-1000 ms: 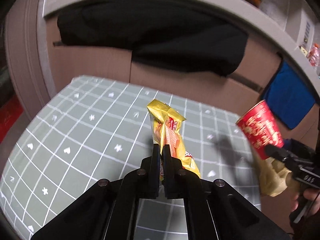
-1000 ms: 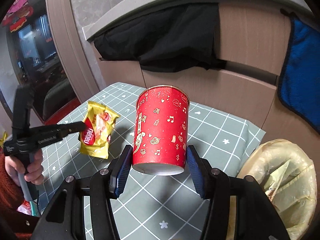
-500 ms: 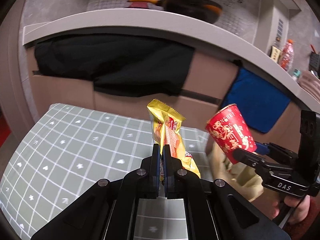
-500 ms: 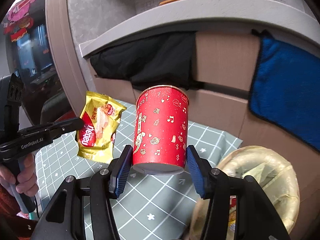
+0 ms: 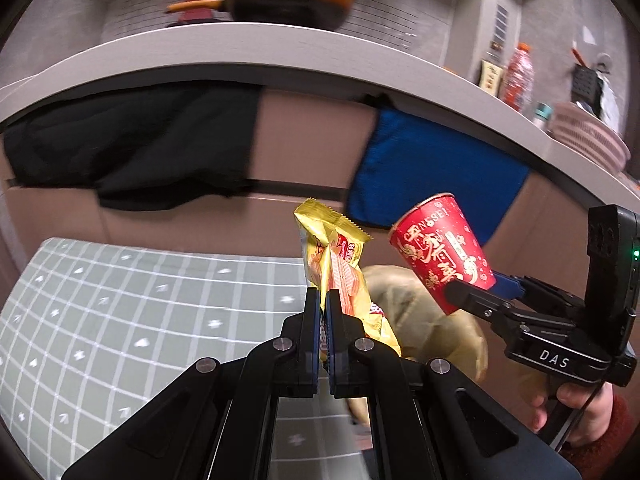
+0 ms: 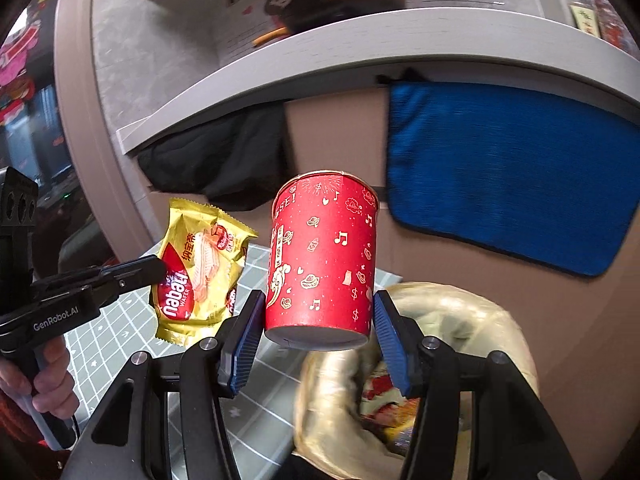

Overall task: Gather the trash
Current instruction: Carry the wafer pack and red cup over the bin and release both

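My left gripper (image 5: 324,300) is shut on a yellow wafer wrapper (image 5: 334,264), which stands up from the jaws in the air near the table's right end. From the right wrist view the same wrapper (image 6: 200,272) hangs at the left gripper (image 6: 158,268). My right gripper (image 6: 318,316) is shut on a red paper cup (image 6: 324,260), held by its base with its mouth pointing away. The cup (image 5: 440,252) and the right gripper (image 5: 472,296) hang over a bin lined with a yellowish bag (image 6: 472,320), (image 5: 420,308). Red and yellow trash lies inside the bin.
A table with a green checked cloth (image 5: 120,300) lies to the left. Behind are brown cabinet fronts with a black cloth (image 5: 140,152) and a blue towel (image 5: 432,172) hanging. The counter above holds a pan (image 5: 288,0), bottles (image 5: 518,76) and a pink basket (image 5: 588,140). A hand (image 5: 576,412) grips the right tool.
Both grippers have moved right and upward, away from the table toward the bin, with wrapper and cup still gripped. The bin now lies directly under the cup.
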Motion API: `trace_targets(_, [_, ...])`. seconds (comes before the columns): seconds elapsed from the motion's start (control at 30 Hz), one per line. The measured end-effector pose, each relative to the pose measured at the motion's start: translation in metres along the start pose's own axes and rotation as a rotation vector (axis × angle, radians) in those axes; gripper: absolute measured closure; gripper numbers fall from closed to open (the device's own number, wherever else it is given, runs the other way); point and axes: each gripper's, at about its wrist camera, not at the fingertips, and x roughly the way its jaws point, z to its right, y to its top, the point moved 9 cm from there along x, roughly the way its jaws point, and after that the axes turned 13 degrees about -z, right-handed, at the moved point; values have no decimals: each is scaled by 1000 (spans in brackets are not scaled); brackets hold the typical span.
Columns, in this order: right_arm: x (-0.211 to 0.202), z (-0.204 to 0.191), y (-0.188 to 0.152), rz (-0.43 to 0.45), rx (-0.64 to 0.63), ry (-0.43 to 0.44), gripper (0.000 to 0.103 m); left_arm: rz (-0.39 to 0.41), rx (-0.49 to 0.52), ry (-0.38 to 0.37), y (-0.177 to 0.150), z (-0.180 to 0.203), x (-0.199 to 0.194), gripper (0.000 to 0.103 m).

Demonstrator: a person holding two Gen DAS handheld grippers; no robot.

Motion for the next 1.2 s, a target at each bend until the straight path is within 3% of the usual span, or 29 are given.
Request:
trace_targets(0.27, [-15,59,-14,2,84,-69,52,-58,68,-99,6,58,47,100])
trace_targets(0.47, [-9,93,-26,-17,145,-93,51,-118,66,-131,-3,78,86,100])
trace_targets(0.73, [16,114,-39,-74,184,-92,51,-200,46,-130,-19,79,134,100])
trace_targets(0.83, [25,118,-43,-92,192,-94,51,-254,20,-163,-28,76,150,100])
trace_targets(1.0, [39,123,-51,-121,220,-80,51,-306,-44,-231,-36,69,163,91])
trace_targets(1.2, [45,117,-56,-133,208,-81,51,-301,-72,-207,-38,58,158,81])
